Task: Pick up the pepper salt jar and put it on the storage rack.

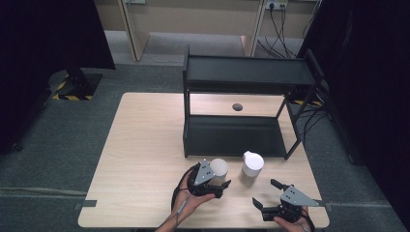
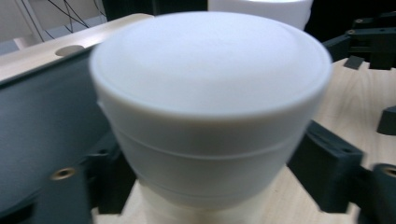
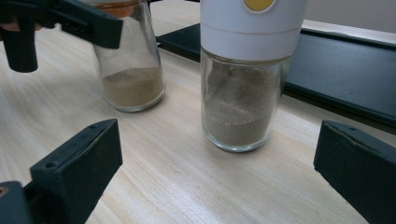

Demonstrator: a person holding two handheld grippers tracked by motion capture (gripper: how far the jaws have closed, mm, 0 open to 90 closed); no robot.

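Two glass spice jars holding brownish powder stand near the table's front edge. The left jar [image 3: 133, 79] has a wide white cap [image 1: 218, 166] [image 2: 210, 93], and my left gripper [image 1: 218, 177] [image 2: 210, 179] is shut on that cap, one black jaw at each side. In the right gripper view an orange rim shows at this jar's top, just under the left gripper's jaw. The right jar [image 1: 252, 166] [image 3: 247, 84] stands free, its white cap bearing a yellow dot. My right gripper [image 1: 265, 193] [image 3: 219, 147] is open, low over the table and in front of the right jar, touching nothing.
A black two-level shelf rack [image 1: 241, 72] stands at the back right of the wooden table [image 1: 145, 145], its lower tray just behind the jars. A small dark round hole [image 1: 237, 107] sits in the tabletop behind the rack. Bare wood stretches to the left.
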